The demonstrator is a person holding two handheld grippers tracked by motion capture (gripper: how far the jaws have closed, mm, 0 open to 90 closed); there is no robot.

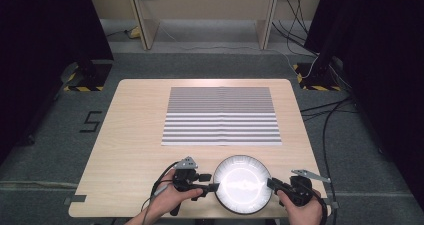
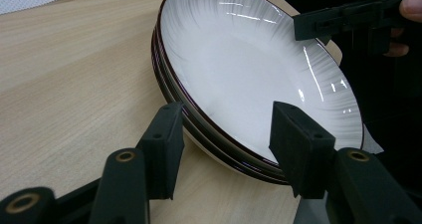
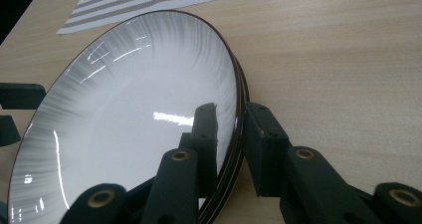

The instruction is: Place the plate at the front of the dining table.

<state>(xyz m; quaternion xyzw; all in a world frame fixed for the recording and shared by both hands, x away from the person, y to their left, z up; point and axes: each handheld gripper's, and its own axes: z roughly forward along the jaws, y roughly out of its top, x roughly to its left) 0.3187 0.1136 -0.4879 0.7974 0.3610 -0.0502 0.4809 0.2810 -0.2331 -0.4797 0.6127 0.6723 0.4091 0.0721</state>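
Two grippers bracket a stack of plates (image 1: 242, 184) at the near edge of the table (image 1: 135, 135). The right gripper (image 3: 230, 137) has its jaws straddling the stack's rim: one jaw lies over the white inner face of the top plate, the other stands outside the dark edge. The gap is narrow, but whether the pads already press the rim is hard to tell from this angle; a thin slit seems to remain, so I read it as closing in, not yet gripping. The left gripper (image 2: 226, 134) has its jaws spread wide, one outside the rim on the wood, the other over the white bowl of the top plate, with the edge between them and untouched.

The stack looks to be three or so plates nested together, white with fine grey rays and dark rims, lying flat on the wood between the two hands. Beyond it, well apart toward the middle of the table, lies a striped placemat (image 1: 221, 116) with nothing on it.

Judging by this, the work is at its start: both grippers are set at opposite sides of the rim, no plate is lifted, and the grasp, the lift and any move toward the mat are all left to do.
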